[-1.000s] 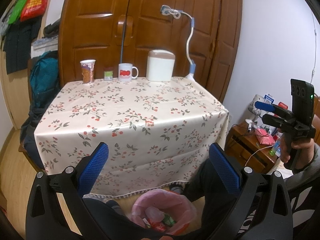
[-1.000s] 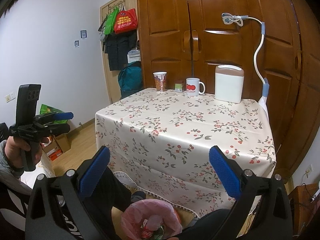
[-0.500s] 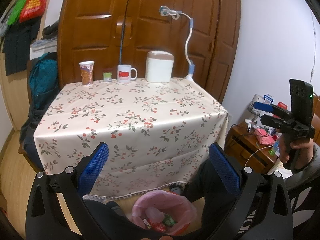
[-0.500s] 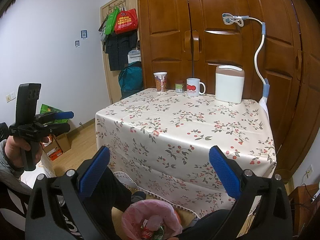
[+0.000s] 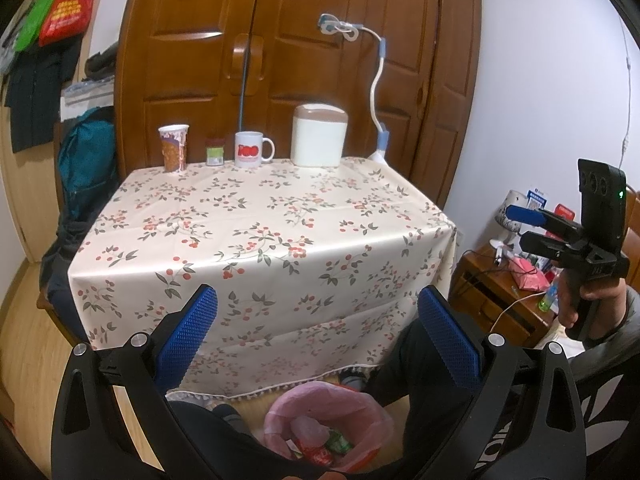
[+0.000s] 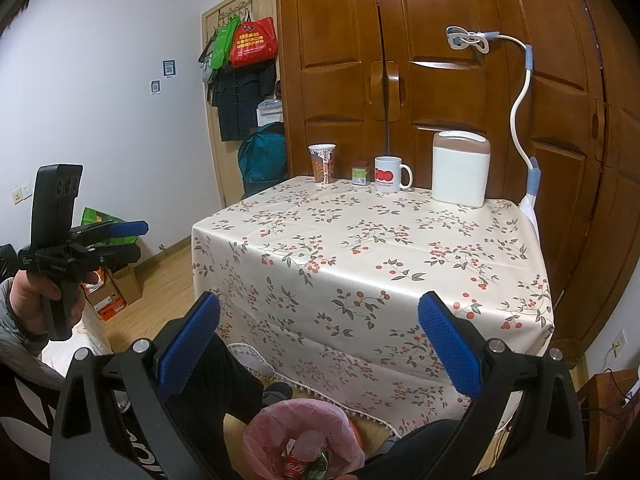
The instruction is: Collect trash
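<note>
At table's (image 5: 256,240) rear: cup (image 5: 173,153), mug (image 5: 252,154).

You have a small waste bin lined with a thin pink plastic bag (image 5: 362,416) standing upright on the wooden floor, just in front of the near edge of the table and below the hem of the cloth. Its mouth is open and the liner is crumpled over the rim. Inside lie crumpled wrappers (image 5: 320,446): red and green pieces and a pale pink scrap, piled loosely at the bottom. From your right-hand camera the same bin (image 6: 340,420) shows low in the middle, with the red and green wrappers (image 6: 306,468) partly cut off by the bottom edge.
</note>
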